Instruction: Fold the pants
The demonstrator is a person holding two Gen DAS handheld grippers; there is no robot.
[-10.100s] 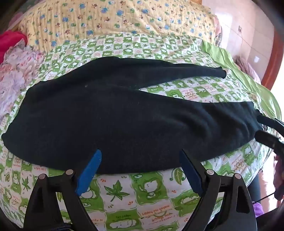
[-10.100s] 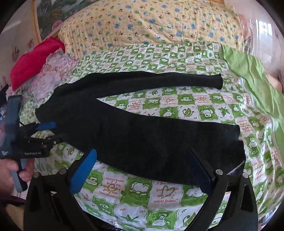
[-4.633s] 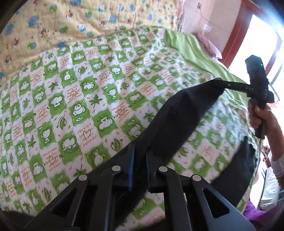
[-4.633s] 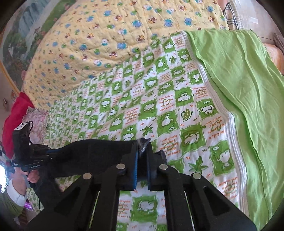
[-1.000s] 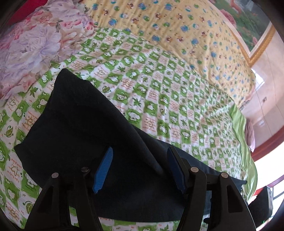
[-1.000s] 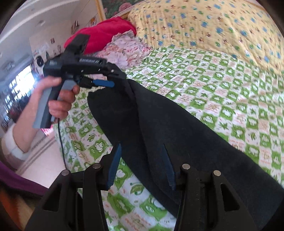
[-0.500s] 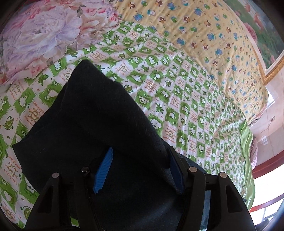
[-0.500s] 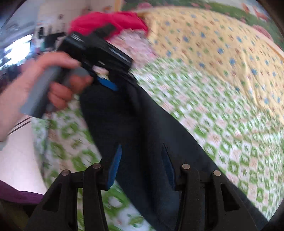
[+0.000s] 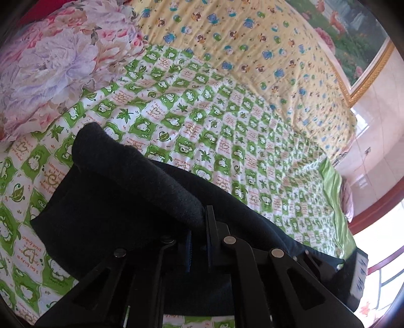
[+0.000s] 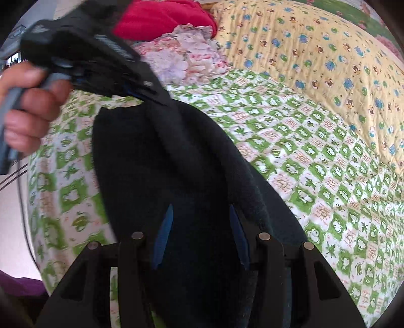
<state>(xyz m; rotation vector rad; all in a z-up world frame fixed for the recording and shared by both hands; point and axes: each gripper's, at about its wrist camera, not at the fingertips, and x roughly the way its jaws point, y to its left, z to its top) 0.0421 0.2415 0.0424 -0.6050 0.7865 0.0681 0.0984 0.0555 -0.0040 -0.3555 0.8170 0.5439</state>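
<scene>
The left gripper [image 9: 198, 242] points down at a slant; its two jaws are squeezed together on a fold of the dark pants [image 9: 113, 201]; in the right wrist view a bare hand [image 10: 27, 111] wraps around its grey handle; the right gripper [image 10: 200, 234] also tips downward; its blue pads [image 10: 162, 234] stand partly apart over the cloth, not pinching it.

A green-and-white checked sheet [image 9: 202, 121] with cartoon animals and leaves covers the bed. Beyond it lies a yellow quilt [image 9: 252, 50] dotted with small animals. A pink floral cloth [image 9: 55, 55] is bunched beside a red fabric [image 10: 164, 20]. A gold-framed picture [image 9: 353, 48] hangs on the wall.
</scene>
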